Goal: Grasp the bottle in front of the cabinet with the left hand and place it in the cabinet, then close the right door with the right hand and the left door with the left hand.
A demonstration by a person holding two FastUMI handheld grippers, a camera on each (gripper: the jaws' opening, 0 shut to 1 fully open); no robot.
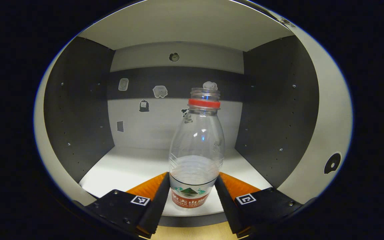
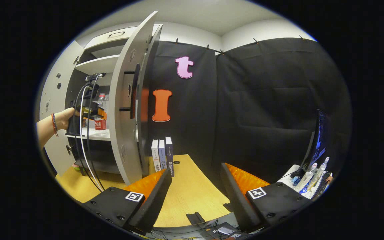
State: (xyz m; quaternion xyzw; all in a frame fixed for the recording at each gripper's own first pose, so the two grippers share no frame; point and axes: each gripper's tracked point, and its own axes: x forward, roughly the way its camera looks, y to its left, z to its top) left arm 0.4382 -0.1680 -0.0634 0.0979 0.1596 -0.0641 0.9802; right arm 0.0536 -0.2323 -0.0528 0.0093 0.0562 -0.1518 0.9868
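While my left gripper fingers pinch the bottle on the cabinet shelf, my right gripper is spread; release and both doors remain.

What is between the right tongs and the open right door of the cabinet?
In the right gripper view, bare wooden tabletop lies between the right tongs and the right door; three upright books stand beside the door.
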